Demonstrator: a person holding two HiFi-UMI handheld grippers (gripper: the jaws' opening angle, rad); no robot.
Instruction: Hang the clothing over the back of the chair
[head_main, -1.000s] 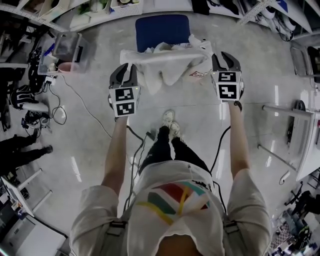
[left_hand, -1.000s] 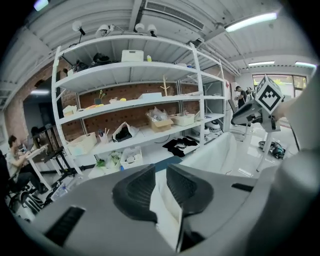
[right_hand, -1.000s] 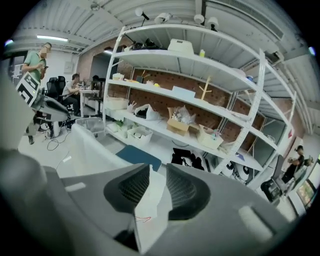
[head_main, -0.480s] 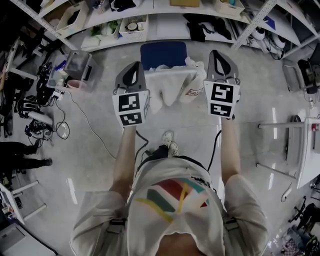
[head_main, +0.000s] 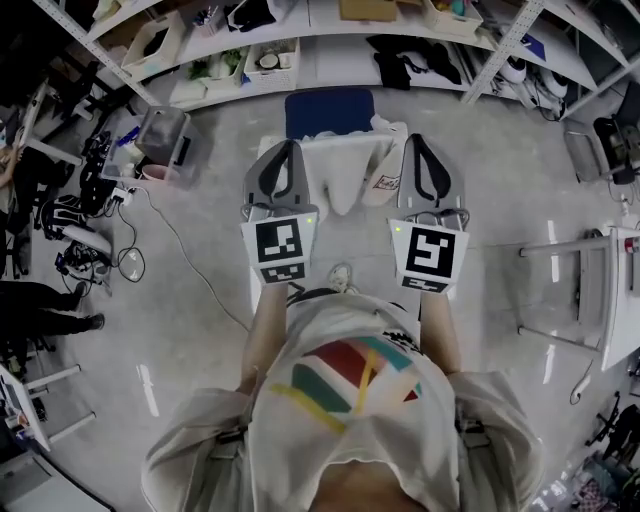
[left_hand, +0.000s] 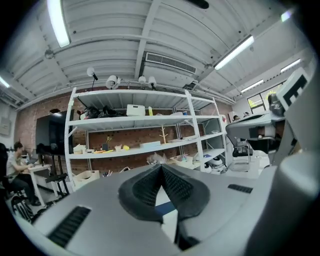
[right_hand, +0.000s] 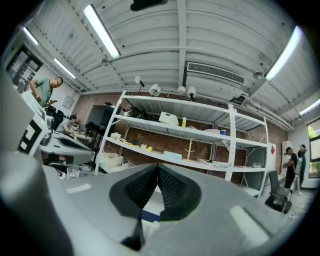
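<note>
A white piece of clothing (head_main: 345, 165) hangs draped over the back of a chair with a blue seat (head_main: 328, 110), in the head view's upper middle. My left gripper (head_main: 283, 150) and right gripper (head_main: 416, 143) are raised on either side of it, held level above the chair and apart from the cloth. Both are shut with nothing between the pads. In the left gripper view the dark pads (left_hand: 172, 187) meet at the tip; a sliver of blue seat (left_hand: 162, 211) shows beneath. The right gripper's pads (right_hand: 172, 192) meet the same way.
White shelving (head_main: 300, 40) with bins and clothes runs behind the chair. A clear storage box (head_main: 160, 135) and cables (head_main: 130, 262) lie on the floor at left. A person (head_main: 45, 310) stands at far left. A white table frame (head_main: 590, 300) is at right.
Both grippers have risen from the clothing's edges and drawn back toward me. Their jaws have closed empty. The clothing stays draped on the chair back.
</note>
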